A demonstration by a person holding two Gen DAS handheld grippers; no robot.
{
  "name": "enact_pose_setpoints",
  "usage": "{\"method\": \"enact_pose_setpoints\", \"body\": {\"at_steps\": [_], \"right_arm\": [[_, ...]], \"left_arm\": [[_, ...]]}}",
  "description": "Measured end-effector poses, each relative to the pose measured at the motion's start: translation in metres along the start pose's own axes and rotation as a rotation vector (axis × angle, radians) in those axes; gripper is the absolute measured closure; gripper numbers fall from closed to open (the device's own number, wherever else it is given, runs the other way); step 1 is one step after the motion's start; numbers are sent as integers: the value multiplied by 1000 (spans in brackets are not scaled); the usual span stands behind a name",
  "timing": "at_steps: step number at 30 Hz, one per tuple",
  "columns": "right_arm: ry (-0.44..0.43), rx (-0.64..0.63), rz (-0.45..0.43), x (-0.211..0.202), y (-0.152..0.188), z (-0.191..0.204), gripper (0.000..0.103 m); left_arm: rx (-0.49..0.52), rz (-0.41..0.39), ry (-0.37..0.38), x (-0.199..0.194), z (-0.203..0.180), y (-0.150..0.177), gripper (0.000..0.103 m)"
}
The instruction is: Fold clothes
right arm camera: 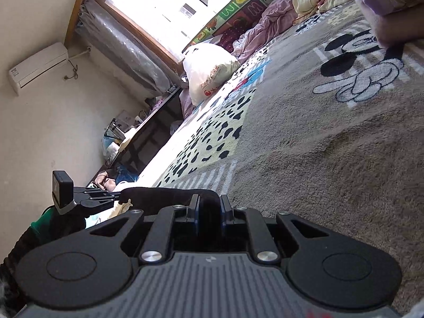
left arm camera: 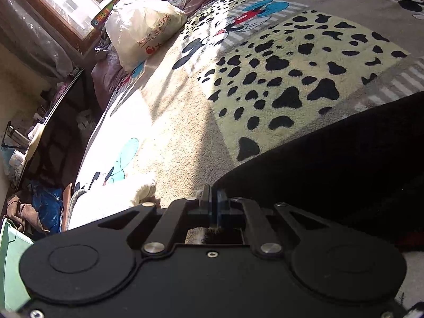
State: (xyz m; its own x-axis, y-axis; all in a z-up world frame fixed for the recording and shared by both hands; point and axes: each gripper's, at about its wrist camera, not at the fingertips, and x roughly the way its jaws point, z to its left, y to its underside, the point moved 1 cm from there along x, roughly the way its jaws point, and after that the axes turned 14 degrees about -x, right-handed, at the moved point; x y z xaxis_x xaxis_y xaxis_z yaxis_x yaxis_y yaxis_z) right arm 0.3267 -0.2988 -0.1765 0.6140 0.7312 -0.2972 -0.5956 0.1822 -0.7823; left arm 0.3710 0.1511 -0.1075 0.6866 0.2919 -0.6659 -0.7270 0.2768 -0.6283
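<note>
Both tools have hold of the same black garment point(left arm camera: 331, 164), which lies on the cartoon-print blanket point(left arm camera: 265, 61) covering the bed, near its front edge. The left tool point(left arm camera: 211, 198) has its jaws pressed together, a thin edge of the dark cloth apparently pinched between them. The right tool point(right arm camera: 209, 206) is clamped on a thicker bunch of that cloth — fabric fills the narrow gap between its fingers.

To my eye this is the carrying-over part of a fold. For it to go well, the 2 tools ought to travel together at the same height, keeping the held edge taut between them so the cloth does not sag or twist. The plush blanket will drag at the fabric — lift clear before moving across. Lay the edge down square on the rest of the garment, then let go.
</note>
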Motion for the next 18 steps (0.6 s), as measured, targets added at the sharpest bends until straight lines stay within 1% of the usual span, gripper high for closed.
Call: {"method": "enact_pose_setpoints", "body": {"at_steps": [2, 4, 6, 7, 9, 10, 12, 14, 17, 18], "right_arm": [[8, -7, 36, 5, 3, 0, 87], [16, -11, 40, 6, 4, -1, 87], [20, 0, 37, 6, 5, -2, 87], [22, 7, 34, 6, 5, -2, 87], [26, 20, 29, 7, 6, -4, 86], [25, 32, 24, 6, 6, -5, 81], [18, 71, 5, 2, 6, -9, 73], [11, 110, -13, -1, 6, -14, 60], [-11, 156, -27, -4, 6, -18, 59], [-19, 164, -25, -5, 6, -17, 59]], "left_arm": [[2, 14, 8, 5, 0, 1, 101], [-9, 30, 23, 10, 1, 1, 101], [-64, 44, 50, 16, 6, 0, 100], [-98, 46, 63, 18, 10, -1, 95], [-217, 23, 78, 15, 27, -1, 83], [-310, 7, 79, 12, 41, -1, 71], [-483, -22, 71, 5, 67, 5, 69], [-634, -38, 94, -2, 90, 17, 69], [-791, -44, 217, -10, 108, 37, 69], [-817, -31, 236, -12, 108, 43, 69]]}}
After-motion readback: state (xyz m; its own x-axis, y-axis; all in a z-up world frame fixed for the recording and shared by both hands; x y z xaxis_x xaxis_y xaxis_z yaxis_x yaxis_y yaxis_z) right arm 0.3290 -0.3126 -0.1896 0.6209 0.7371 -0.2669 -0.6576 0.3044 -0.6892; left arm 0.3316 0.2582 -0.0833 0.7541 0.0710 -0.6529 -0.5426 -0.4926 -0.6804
